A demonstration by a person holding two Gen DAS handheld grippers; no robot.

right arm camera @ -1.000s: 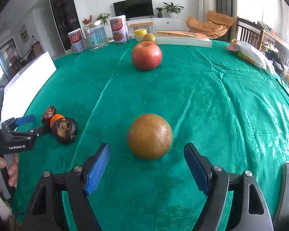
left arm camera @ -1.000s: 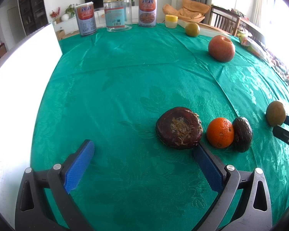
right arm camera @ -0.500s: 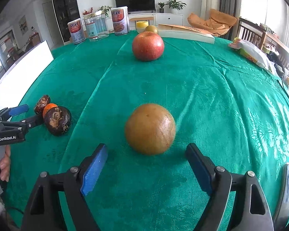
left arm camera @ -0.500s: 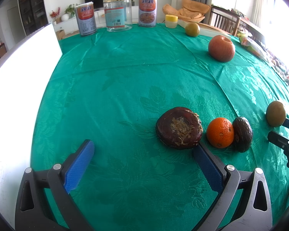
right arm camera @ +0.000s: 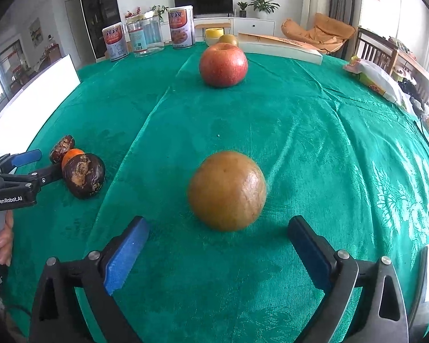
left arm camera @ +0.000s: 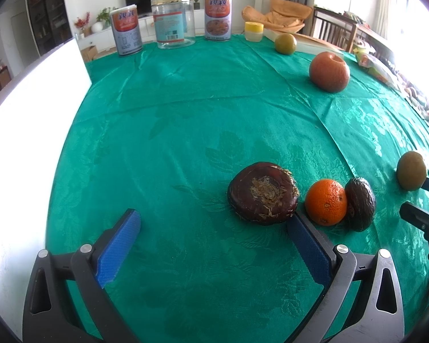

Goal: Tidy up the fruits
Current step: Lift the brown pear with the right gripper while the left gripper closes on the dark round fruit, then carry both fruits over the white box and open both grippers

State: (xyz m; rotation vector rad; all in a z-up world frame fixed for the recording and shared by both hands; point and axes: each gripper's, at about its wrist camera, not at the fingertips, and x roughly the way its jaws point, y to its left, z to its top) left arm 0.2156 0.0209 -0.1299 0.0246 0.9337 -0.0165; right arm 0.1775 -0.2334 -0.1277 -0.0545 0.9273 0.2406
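three fruits sit grouped by my left gripper [left arm camera: 214,245], jaws spread and empty. my right gripper [right arm camera: 218,245] has just been opening; brown-green fruit [right arm camera: 227,190] lies just ahead on the tabletop [right arm camera: 314,131], unpinched. next, i judge: advance, close.

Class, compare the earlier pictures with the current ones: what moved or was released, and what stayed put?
The right gripper has just been opening its jaws; they stand wide, clear of the brown round fruit, which sits free on the green tablecloth just beyond the fingertips. The left gripper remained open beside the dark flat fruit; the orange, dark wrinkled fruit and apple did not shift.
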